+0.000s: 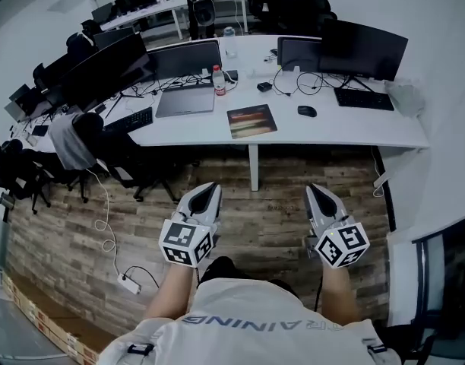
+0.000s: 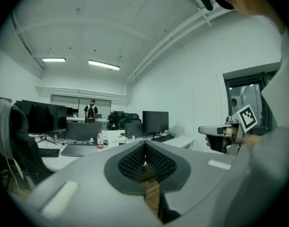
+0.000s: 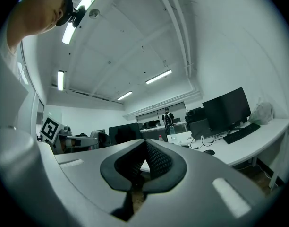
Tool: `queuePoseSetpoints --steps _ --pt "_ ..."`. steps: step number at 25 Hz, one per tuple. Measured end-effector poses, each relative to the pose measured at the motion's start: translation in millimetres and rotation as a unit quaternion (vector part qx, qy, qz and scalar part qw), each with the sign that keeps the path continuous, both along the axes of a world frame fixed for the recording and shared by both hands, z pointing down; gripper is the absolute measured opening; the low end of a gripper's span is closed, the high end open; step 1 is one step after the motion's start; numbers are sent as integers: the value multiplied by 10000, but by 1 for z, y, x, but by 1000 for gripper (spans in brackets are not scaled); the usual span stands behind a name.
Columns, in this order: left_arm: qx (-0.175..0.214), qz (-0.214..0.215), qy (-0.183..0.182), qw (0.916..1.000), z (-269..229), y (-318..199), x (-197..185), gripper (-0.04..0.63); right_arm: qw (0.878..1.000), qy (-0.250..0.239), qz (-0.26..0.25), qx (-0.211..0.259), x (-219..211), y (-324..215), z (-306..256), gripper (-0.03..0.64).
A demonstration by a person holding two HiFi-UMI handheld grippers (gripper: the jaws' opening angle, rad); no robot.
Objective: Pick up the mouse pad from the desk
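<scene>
Now short of table [image 1: 331, 131], over wood floor [image 1: 255, 219]. Holds left claw [image 1: 208, 192] and right claw [image 1: 317, 192] side by side, well apart, both aimed at table, neither over it.

Left gripper view: finds left claw [image 2: 145, 145] pressed together at tips, nothing pinched. Right gripper view: finds right claw [image 3: 144, 144] likewise pressed together, nothing pinched.

Locates pad [image 1: 251, 121] flat on table near front edge. In head view, places it roughly midway between the two claws, well apart from both, untouched.

Sees mouse [image 1: 307, 111] right of pad, apart from it. Sees grey laptop [image 1: 185, 99] lying flat left of pad, with bottle [image 1: 218, 80] upright by its far right corner. Notes keyboard [image 1: 363, 98] farther right, in front of monitor [image 1: 362, 48].

Catches the opposite claw near the side of each gripper view, at about the same height.
</scene>
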State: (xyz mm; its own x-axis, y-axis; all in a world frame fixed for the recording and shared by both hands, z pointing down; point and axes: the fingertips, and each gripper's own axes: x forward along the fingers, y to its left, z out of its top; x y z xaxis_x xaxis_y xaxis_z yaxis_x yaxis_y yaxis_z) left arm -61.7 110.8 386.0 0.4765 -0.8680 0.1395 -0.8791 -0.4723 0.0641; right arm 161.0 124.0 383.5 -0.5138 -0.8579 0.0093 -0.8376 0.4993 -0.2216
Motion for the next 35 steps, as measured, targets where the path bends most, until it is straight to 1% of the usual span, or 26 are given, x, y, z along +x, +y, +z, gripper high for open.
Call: queuePoseSetpoints --steps 3,8,12,20,23,27,31,35 --pt "-100 -26 87 9999 11 -17 3 2 10000 17 28 -79 7 -15 8 15" --pt "-235 116 142 9996 24 -52 8 2 9997 64 134 -171 10 -49 13 15" --pt "-222 205 191 9994 22 -93 1 2 9996 127 259 -42 1 -92 0 15" --pt "-305 278 233 9989 18 -173 -39 2 9996 155 225 -15 -46 -177 -11 15" --pt "-302 318 227 9988 18 -198 -58 2 9997 170 182 -4 -69 -206 -10 15" --pt "-412 342 315 9981 23 -230 -81 2 9996 203 178 -70 -95 -244 -4 15" --pt "-511 334 305 9977 32 -255 -100 2 9995 201 171 -160 -114 -267 2 15" --pt "-523 298 355 9976 35 -274 -101 2 9991 319 139 -261 -116 -285 5 15"
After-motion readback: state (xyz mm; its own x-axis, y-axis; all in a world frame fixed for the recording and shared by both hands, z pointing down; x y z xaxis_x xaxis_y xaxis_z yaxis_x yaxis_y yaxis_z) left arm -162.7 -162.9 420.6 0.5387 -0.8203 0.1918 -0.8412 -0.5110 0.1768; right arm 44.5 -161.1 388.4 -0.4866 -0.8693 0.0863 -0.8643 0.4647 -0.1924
